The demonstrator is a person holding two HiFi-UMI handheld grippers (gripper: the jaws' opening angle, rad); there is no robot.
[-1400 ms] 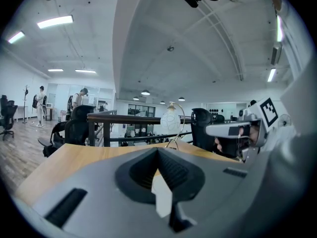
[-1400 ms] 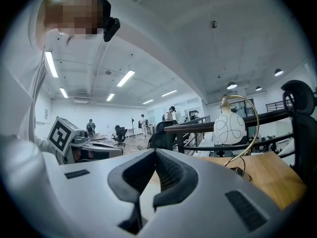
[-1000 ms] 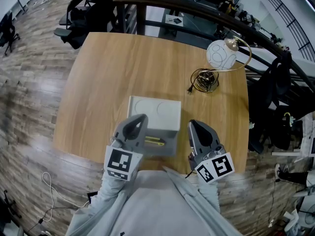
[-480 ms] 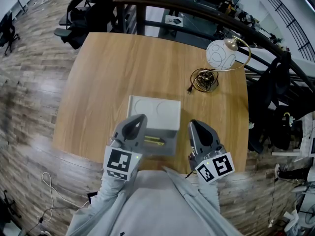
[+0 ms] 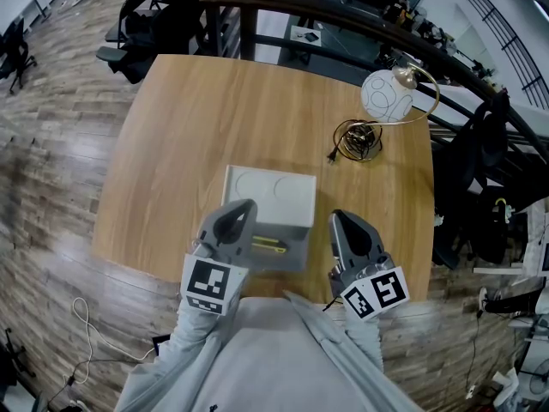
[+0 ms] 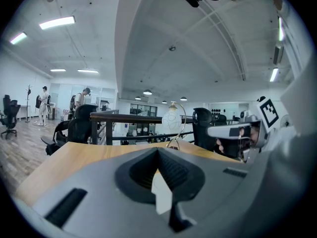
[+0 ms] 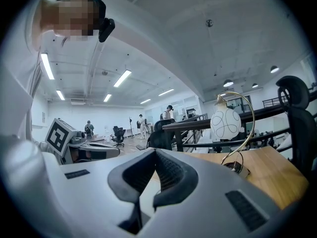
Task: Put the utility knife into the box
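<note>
The utility knife [image 5: 269,246], yellow and black, lies inside the grey box [image 5: 297,256], whose white lid [image 5: 270,194] stands open behind it. My left gripper [image 5: 243,206] hovers over the box's left side with its jaws together and nothing in them. To the right of the box, my right gripper [image 5: 341,218] is shut and empty too. In the left gripper view the left gripper [image 6: 158,151] has its jaw tips touching. The right gripper [image 7: 156,152] looks the same in its own view. Both point out over the wooden table [image 5: 214,118].
A lamp with a white globe [image 5: 386,95] and a coiled cable [image 5: 356,140] sit at the table's far right. A dark railing [image 5: 343,15] runs behind the table, with office chairs [image 5: 137,15] at the far left. The person's grey sleeves fill the near edge.
</note>
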